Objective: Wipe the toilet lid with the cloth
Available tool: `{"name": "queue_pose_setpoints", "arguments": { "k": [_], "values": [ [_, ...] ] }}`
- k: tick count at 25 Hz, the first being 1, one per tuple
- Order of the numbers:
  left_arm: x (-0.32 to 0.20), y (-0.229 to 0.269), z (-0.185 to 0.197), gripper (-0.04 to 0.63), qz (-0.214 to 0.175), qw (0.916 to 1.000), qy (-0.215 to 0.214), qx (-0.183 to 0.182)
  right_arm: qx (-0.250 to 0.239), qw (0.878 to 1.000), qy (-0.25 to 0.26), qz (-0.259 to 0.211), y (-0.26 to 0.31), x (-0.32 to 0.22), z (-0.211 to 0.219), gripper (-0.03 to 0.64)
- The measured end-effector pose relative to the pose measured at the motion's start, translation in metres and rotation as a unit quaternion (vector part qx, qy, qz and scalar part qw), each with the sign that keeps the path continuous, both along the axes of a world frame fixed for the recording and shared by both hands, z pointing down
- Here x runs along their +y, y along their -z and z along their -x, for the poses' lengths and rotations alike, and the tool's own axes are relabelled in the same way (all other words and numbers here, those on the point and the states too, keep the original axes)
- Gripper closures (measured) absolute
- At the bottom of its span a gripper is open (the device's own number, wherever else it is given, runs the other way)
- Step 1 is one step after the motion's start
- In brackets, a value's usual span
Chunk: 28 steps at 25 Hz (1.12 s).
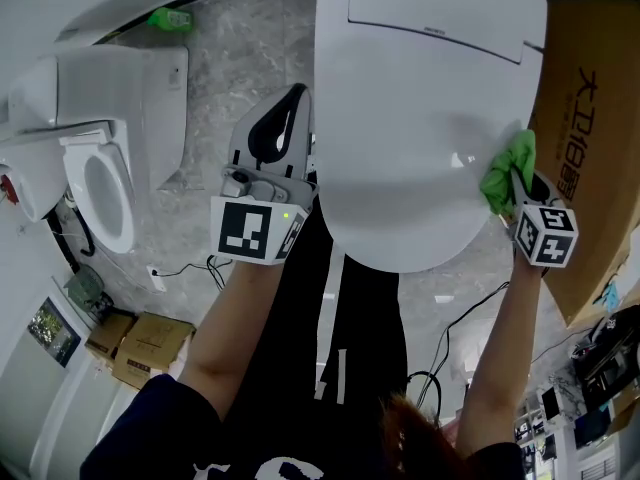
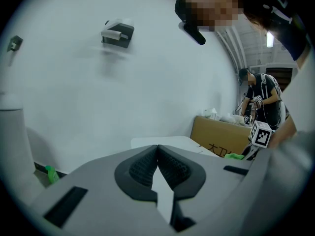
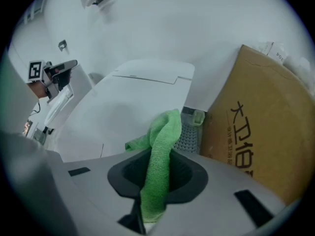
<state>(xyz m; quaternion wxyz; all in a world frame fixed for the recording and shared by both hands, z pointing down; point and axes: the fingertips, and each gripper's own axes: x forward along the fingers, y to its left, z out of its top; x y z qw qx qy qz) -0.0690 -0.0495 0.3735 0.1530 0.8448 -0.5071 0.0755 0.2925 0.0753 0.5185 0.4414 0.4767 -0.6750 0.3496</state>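
A white toilet lid (image 1: 420, 118) is shut and fills the upper middle of the head view. At its right edge my right gripper (image 1: 515, 193) is shut on a green cloth (image 1: 508, 171), which lies against the lid's rim. In the right gripper view the cloth (image 3: 158, 156) runs up between the jaws and flops toward the lid (image 3: 123, 109). My left gripper (image 1: 285, 133) hangs beside the lid's left edge, off the lid, its jaws closed with nothing between them. In the left gripper view its pads (image 2: 142, 168) meet, facing a white wall.
A brown cardboard box (image 1: 585, 118) stands tight against the toilet's right side. A second white toilet (image 1: 100, 148) with its seat open stands at the left. Small cartons (image 1: 140, 343) and cables (image 1: 455, 333) lie on the grey floor. Another person (image 2: 261, 100) stands in the background.
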Motion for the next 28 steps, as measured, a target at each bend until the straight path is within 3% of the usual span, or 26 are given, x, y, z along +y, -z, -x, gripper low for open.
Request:
{"name": "queue_pose_setpoints", "arguments": {
  "k": [2,5,9,12,15,18,21,24,28],
  "values": [
    [-0.001,0.002,-0.001,0.575,-0.004,1.0000,0.002,0.002,0.014,0.999,-0.025,-0.017,0.006,0.000,-0.013,0.534],
    [-0.001,0.005,0.002,0.575,-0.007,1.0000,0.003,0.002,-0.024,0.994,-0.071,-0.083,0.038,-0.011,-0.011,0.535],
    [-0.003,0.009,0.013,0.575,-0.012,0.9999,0.011,0.000,-0.149,0.982,-0.009,-0.120,0.086,-0.022,0.077,0.534],
    [-0.004,0.011,0.021,0.575,-0.014,0.9997,0.021,0.002,-0.263,0.959,0.053,-0.091,0.105,-0.012,0.171,0.534],
    [-0.003,0.013,0.027,0.575,-0.019,0.9996,0.023,0.000,-0.317,0.943,0.104,-0.017,0.093,0.018,0.250,0.534],
    [0.003,0.011,0.030,0.575,-0.025,0.9995,0.007,-0.015,-0.318,0.935,0.146,0.060,0.058,0.058,0.306,0.534],
    [0.007,0.006,0.031,0.575,-0.013,0.9997,0.005,-0.019,-0.266,0.938,0.196,0.109,0.017,0.089,0.334,0.534],
    [0.011,0.005,0.032,0.575,-0.011,0.9998,0.005,-0.017,-0.224,0.944,0.214,0.112,-0.002,0.098,0.342,0.534],
    [0.014,0.004,0.032,0.575,-0.012,0.9998,0.002,-0.019,-0.225,0.947,0.207,0.098,-0.001,0.099,0.343,0.534]
  ]
}}
